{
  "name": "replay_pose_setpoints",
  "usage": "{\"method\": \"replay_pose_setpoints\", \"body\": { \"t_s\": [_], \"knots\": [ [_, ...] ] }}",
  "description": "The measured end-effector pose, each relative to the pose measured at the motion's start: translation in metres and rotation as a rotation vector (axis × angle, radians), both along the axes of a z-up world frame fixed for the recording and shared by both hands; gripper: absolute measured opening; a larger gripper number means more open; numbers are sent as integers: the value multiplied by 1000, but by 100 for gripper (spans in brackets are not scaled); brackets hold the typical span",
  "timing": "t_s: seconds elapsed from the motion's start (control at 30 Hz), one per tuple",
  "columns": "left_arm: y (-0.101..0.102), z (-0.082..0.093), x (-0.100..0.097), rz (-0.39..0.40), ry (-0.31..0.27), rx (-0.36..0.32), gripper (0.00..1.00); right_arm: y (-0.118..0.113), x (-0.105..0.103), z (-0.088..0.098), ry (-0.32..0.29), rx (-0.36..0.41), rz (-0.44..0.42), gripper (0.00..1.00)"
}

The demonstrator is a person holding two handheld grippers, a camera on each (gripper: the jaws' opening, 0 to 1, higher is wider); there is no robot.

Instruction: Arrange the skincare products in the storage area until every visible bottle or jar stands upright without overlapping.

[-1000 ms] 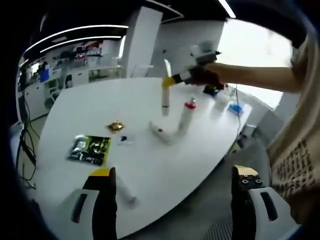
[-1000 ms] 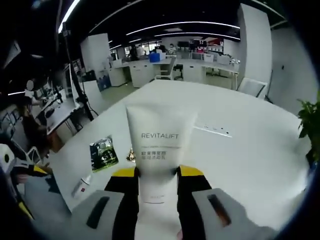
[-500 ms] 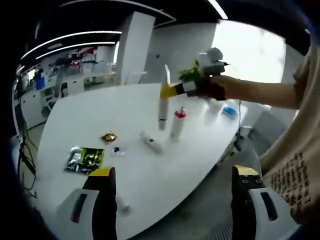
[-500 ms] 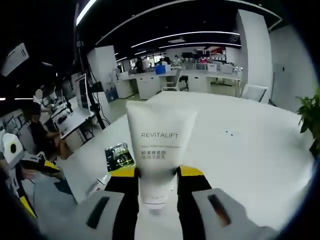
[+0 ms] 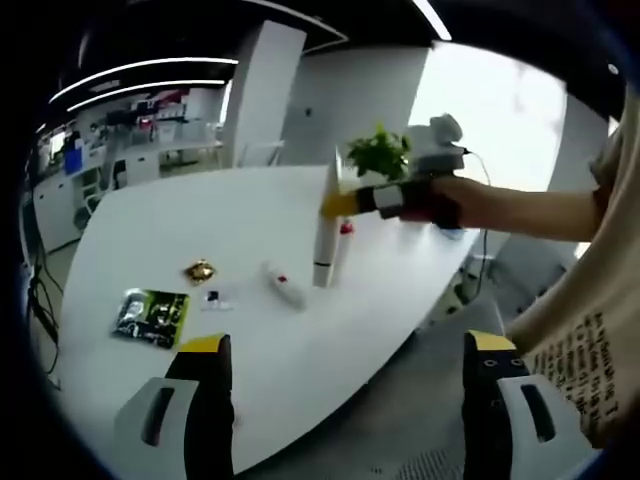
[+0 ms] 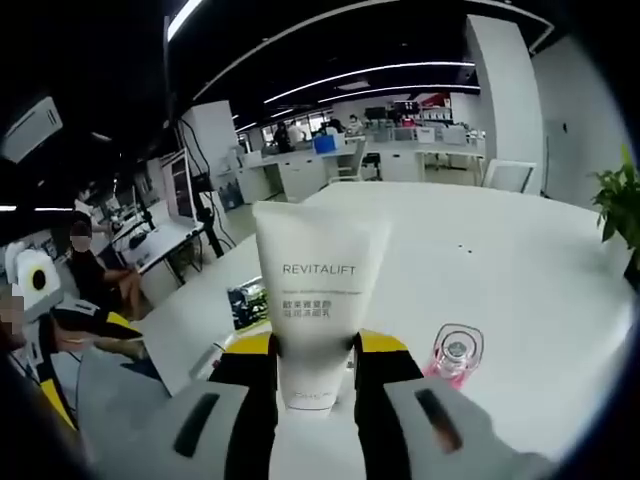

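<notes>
Midway | right gripper (image 6: 315,350) fingers clamp white Revitalift tube (image 6: 318,300) above the table (image 5: 150,230) beside pink-capped bottle (image 6: 455,355) | left gripper (image 5: 345,400) fingers spread, empty | small bottle (image 5: 283,287) lying flat, not yet stood upright.

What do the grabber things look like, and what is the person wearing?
Each gripper, left and right, has two black jaws with yellow tips on light grey bodies with dark slots. The person wears a beige top printed with dark lettering.
</notes>
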State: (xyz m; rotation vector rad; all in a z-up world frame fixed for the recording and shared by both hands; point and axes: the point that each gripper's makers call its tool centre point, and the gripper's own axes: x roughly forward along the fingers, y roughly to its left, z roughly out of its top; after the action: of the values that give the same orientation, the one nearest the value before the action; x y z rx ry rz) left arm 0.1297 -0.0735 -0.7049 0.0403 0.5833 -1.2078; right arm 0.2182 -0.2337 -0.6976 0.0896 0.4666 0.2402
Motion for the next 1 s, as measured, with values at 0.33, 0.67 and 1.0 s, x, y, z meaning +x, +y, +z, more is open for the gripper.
{"method": "replay_pose_setpoints", "body": {
  "t_s": [0.33, 0.67, 1.0],
  "knots": [
    [-21, 32, 17, 65, 13, -114, 92, 29, -22, 15, -83, -62, 56, 28],
    [-47, 55, 28, 84, -11, -158, 84, 61, -44, 25, -131, -83, 110, 28],
    [-70, 65, 21, 64, -15, -166, 60, 78, -63, 23, -145, -115, 138, 28]
  ]
}}
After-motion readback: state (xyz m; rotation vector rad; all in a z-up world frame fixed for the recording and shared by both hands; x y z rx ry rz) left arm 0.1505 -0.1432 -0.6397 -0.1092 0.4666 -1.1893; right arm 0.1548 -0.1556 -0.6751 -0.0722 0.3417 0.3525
